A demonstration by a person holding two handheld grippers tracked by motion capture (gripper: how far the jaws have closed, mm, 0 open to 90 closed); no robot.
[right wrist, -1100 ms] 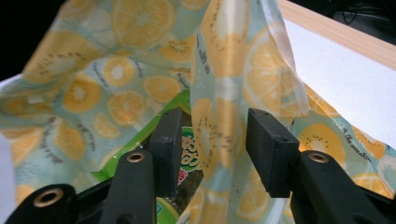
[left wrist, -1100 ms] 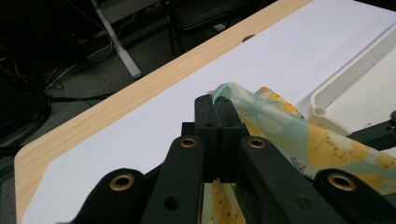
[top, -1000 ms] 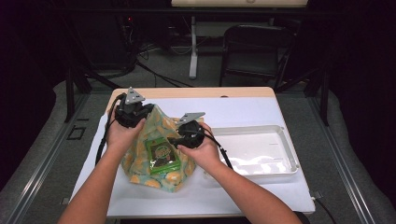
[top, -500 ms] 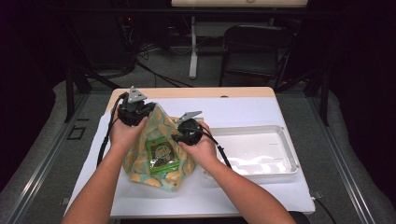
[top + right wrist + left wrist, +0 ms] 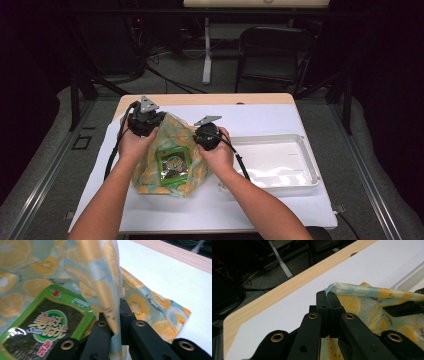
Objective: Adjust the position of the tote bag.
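A lemon-print bag (image 5: pixel 172 150) in pale green and orange lies on the white table cover, with a green seaweed snack packet (image 5: pixel 173 165) resting on it. My left gripper (image 5: pixel 144 122) holds the bag's far left edge; in the left gripper view its jaws are shut on the bag rim (image 5: pixel 331 287). My right gripper (image 5: pixel 206 136) is at the bag's right edge. Its jaws have just been closing, and in the right gripper view a fold of the bag (image 5: pixel 106 293) is pinched between them, beside the snack packet (image 5: pixel 45 326).
A white rectangular tray (image 5: pixel 301 179) sits to the right of the bag on the white cover (image 5: pixel 260 117). The wooden table edge (image 5: pixel 210 99) runs along the back. A dark chair (image 5: pixel 272 55) and table legs stand behind.
The right gripper has shifted slightly left and down onto the bag's right edge and has closed on the fabric. The left gripper has stayed put on the bag.
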